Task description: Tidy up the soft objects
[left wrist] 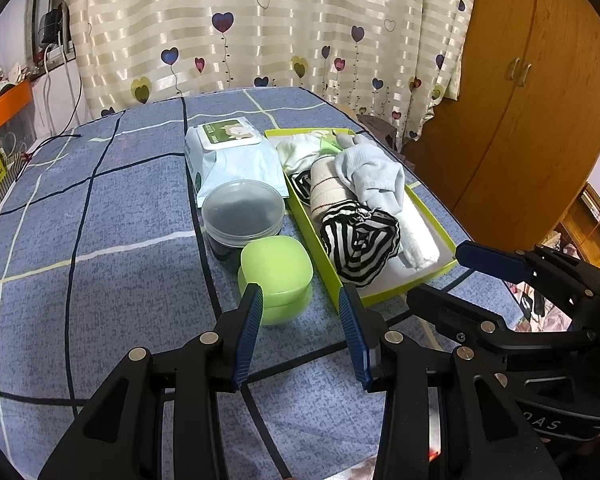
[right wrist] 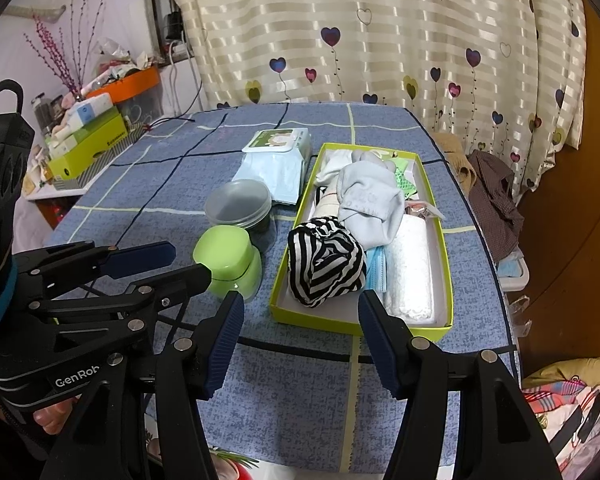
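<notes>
A: Soft items, location?
B: All in the green box on the table, right of centre. Nearest end: striped cloth, black and white, bundled. Behind it: pale blue sock, lying over a beige roll. Along the right wall: white towel, with a blue mask edge showing between it and the striped cloth. Far end: white sock.

A: Other items on the table?
B: Three, in a row just left of the box. Green jar, lid on, nearest. Clear tub, dark contents, touching the jar from behind. Wipes pack, farthest, partly under the tub's rim.

A: Left claw?
B: Released, nothing between its pads. Hangs above the table's near part, one finger in line with the green jar, the other with the box's near corner.

A: Right claw?
B: Released as well, empty. Fingers stand either side of the box's near end, clear of the striped cloth.

A: Surroundings?
B: Heart-print curtain behind the table; wooden wardrobe to the right.
</notes>
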The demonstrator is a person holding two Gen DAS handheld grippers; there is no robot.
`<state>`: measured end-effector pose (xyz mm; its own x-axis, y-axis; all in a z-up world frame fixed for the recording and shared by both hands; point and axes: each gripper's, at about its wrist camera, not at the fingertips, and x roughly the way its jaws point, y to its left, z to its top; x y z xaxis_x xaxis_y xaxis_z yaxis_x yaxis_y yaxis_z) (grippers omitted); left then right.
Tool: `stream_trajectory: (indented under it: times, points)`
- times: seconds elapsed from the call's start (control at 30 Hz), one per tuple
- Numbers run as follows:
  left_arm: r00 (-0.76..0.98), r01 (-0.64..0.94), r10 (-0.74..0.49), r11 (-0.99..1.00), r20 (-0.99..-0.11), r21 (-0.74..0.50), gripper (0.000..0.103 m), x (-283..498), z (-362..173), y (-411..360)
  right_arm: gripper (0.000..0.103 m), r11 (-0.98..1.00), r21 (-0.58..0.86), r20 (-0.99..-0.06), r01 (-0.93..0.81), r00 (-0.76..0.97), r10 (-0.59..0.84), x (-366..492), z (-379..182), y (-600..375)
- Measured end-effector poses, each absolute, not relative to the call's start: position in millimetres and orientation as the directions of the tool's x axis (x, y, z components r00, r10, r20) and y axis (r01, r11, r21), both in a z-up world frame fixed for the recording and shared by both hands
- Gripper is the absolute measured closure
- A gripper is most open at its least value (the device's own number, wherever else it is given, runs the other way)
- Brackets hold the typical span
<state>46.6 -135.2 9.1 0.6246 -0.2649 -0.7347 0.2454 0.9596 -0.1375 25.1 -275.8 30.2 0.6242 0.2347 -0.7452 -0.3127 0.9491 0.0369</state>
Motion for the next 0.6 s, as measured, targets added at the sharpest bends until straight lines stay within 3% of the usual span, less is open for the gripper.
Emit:
stream_trajectory:
  times: [0.6]
  points:
    - [0.621,0.245,-0.264,0.96,-0.738,-0.137,0.062,47.1,7.1,-135.5,0.043,0.949,0.036,-0.746,-0.312,0.624,0.234,25.0,29.6,-276.4]
